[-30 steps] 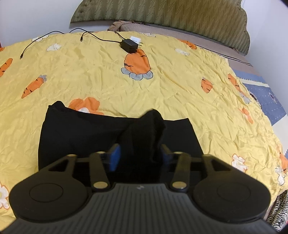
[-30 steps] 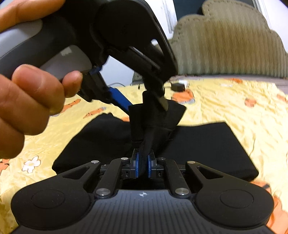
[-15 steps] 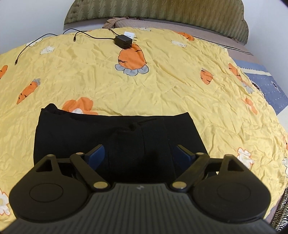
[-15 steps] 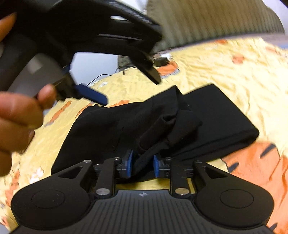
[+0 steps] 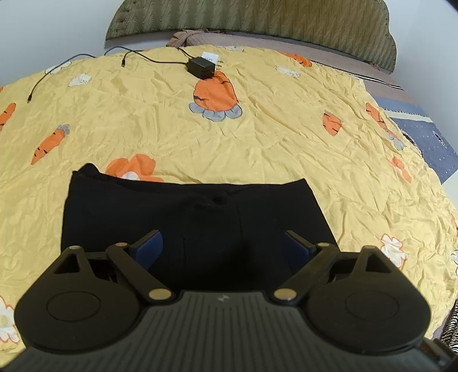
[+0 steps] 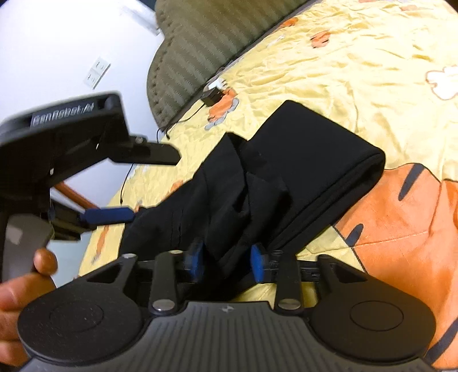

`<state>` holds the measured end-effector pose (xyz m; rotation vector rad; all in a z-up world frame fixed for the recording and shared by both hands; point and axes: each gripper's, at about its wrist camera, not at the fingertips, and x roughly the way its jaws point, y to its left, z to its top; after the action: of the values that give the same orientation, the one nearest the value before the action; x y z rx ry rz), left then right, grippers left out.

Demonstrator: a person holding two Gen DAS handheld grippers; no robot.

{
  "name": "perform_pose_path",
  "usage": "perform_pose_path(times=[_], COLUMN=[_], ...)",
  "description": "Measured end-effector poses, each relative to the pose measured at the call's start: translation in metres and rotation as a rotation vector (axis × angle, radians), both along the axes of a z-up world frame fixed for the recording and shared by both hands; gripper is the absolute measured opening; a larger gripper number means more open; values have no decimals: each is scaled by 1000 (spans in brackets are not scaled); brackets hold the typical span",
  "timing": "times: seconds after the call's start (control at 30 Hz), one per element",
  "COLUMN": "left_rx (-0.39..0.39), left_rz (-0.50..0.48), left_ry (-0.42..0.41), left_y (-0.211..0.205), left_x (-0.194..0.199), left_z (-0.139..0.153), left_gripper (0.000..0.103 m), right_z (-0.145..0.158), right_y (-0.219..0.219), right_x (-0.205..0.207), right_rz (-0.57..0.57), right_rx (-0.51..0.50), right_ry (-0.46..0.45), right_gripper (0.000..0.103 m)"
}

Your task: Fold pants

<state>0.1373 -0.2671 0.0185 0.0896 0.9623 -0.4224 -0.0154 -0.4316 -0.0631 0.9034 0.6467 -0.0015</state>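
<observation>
Black pants [image 5: 200, 223] lie folded into a flat rectangle on the yellow carrot-print bedspread [image 5: 257, 137]. My left gripper [image 5: 223, 243] hovers over their near edge, jaws wide and still opening, with nothing pinched. In the right wrist view the pants [image 6: 315, 160] run up and to the right, with a rumpled fold in the middle. My right gripper [image 6: 226, 257] is rolled over and its jaws are opening. That loose fold sits between its blue pads [image 6: 257, 260] without being squeezed. The left gripper [image 6: 154, 184] shows at left, open, held by a person's hand [image 6: 17, 289].
A black charger [image 5: 200, 67] with trailing cables [image 5: 71, 60] lies at the far side of the bed, before the green padded headboard [image 5: 257, 20]. A blue patterned cloth [image 5: 423, 137] lies at the right edge. A wall socket [image 6: 97, 71] is visible.
The left gripper released the raised fold of the pants and spread wide; the cloth dropped flat. The right gripper rolled sideways, sank a little and went from shut on the cloth to parted.
</observation>
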Motion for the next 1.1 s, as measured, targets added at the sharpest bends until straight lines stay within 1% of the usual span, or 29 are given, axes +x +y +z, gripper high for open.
perform_pose_path(times=[0.03,0.07,0.2,0.23,0.3,0.37,0.4,0.43,0.5,0.6,0.77,0.8,0.87,0.93,0.97,1.03,1.1], left_rx=[3,2,-8,-10,-18,-21,-23,-25,-28,-6,-49,-55,-54,-47,-42,-39,-37], left_rz=[3,6,25,30,29,22,18,16,12,8,39,40,36,30,30,35,37], left_ry=[-6,-9,0,7,17,21,21,24,28,13,-10,-11,-14,-14,-13,-9,2], left_y=[2,4,9,10,11,11,10,10,7,-1,1,2,2,1,0,0,0], left_x=[0,1,4,5,5,4,5,5,5,4,3,3,4,5,5,5,5], left_z=[1,2,1,0,-2,-4,-4,-5,-6,-7,1,3,5,4,3,-1,-5], left_gripper=[92,92,93,93,93,93,93,93,92,85,87,89,90,92,92,92,92], right_z=[-3,-5,0,-1,-3,-5,-5,-5,-3,5,31,37,50,54,52,38,18], right_y=[-5,-8,-17,-18,-20,-20,-19,-19,-19,-13,-9,-11,-19,-33,-41,-55,-66], right_x=[2,2,-1,3,12,16,18,18,17,16,19,20,19,18,18,17,17], right_rz=[-17,-29,-73,-69,-29,-5,2,7,18,39,81,81,64,31,16,-8,-21], right_rx=[25,36,-32,-55,-61,-84,-106,-117,-131,-204,-350,-379,-416,-406,-392,-354,-282], right_ry=[-9,-18,-41,-30,-30,-38,-30,-34,-52,-73,-132,-145,-174,-181,-170,-117,-68], right_gripper=[62,65,66,66,66,35,22,20,17,16,15,15,14,14,14,14,14])
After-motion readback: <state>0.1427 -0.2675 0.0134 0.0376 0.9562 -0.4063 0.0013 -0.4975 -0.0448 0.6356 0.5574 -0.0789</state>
